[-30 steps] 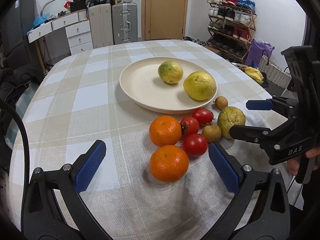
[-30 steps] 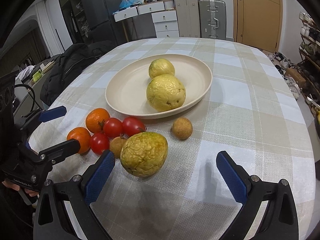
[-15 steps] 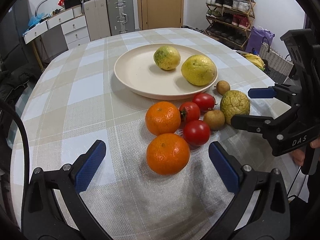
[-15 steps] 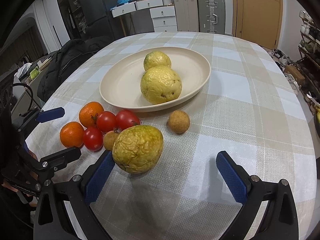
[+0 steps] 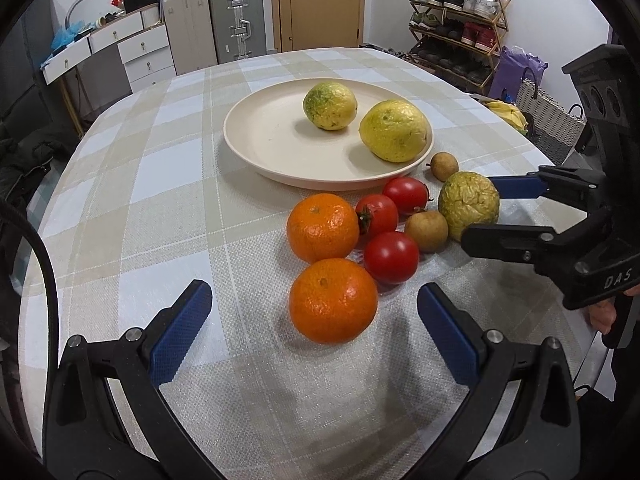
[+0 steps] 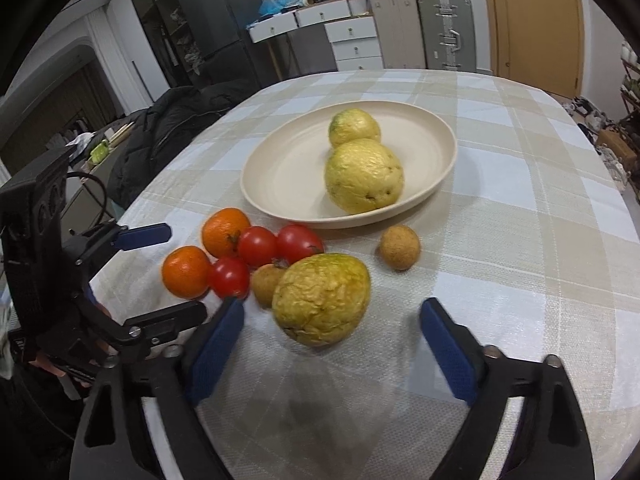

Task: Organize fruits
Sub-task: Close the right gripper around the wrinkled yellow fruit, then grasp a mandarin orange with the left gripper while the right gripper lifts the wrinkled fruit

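- Right gripper (image 6: 332, 334), lettered "DAS" on its body, is spread around the wrinkled passion fruit (image 6: 321, 299) just in front of the cream plate (image 6: 276, 176).
- Left gripper (image 5: 314, 330) gapes wide, empty, around the nearest mandarin (image 5: 333, 300) in front of that plate.

Left gripper (image 5: 314, 330) hangs low over the table, jaws spread wide, nothing between its blue pads (image 5: 180, 330). Right gripper (image 6: 332, 334) reaches in from the other side, jaws also wide apart and gripping nothing, one finger (image 5: 516, 186) angled forward past the other. A bit of the person's hand (image 5: 606, 312) shows behind its handle.
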`<action>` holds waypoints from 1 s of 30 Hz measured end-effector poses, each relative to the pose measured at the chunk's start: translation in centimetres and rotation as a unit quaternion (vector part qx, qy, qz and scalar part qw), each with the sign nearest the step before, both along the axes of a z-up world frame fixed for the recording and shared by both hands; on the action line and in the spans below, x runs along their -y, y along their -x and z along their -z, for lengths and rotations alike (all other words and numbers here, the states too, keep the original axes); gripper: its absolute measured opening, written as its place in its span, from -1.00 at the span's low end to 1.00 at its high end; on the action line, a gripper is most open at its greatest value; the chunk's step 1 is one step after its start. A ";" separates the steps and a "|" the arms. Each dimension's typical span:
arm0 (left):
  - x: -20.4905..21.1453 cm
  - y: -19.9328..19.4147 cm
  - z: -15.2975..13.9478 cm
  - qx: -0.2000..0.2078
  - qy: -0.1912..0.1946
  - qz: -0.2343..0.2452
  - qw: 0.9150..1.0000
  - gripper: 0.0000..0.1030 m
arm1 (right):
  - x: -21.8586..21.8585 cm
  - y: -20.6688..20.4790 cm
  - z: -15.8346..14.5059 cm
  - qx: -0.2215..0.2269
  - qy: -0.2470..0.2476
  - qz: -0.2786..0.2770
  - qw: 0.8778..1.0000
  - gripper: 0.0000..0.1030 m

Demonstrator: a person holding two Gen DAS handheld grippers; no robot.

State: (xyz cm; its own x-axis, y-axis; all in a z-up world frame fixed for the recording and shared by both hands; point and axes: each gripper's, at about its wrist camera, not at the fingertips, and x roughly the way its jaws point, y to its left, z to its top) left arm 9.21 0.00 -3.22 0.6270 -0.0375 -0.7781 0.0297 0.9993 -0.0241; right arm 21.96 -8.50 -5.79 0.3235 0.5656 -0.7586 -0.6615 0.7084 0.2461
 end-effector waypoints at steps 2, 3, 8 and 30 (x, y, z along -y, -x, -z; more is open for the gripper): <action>0.1 0.0 -0.1 0.001 -0.001 0.003 1.000 0.99 | -0.2 0.2 0.1 -0.001 -0.002 -0.007 1.000 0.58; 0.1 0.1 -0.1 0.001 -0.001 0.004 1.000 0.99 | -0.3 0.3 0.1 -0.005 -0.004 -0.012 1.000 0.50; 0.1 0.2 -0.1 0.001 0.000 0.005 1.000 0.99 | -0.5 0.4 0.1 -0.007 -0.010 -0.022 1.000 0.36; 0.3 0.4 -0.3 0.000 0.001 0.010 1.000 0.98 | 0.5 0.6 -1.1 0.021 -0.020 -0.007 1.000 -0.08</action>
State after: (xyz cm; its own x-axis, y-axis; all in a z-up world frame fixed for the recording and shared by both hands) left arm 8.83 -0.25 -2.91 0.6268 -0.0510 -0.7775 0.0489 0.9985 -0.0261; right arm 21.31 -8.95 -4.66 0.3475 0.5993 -0.7212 -0.6814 0.6898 0.2448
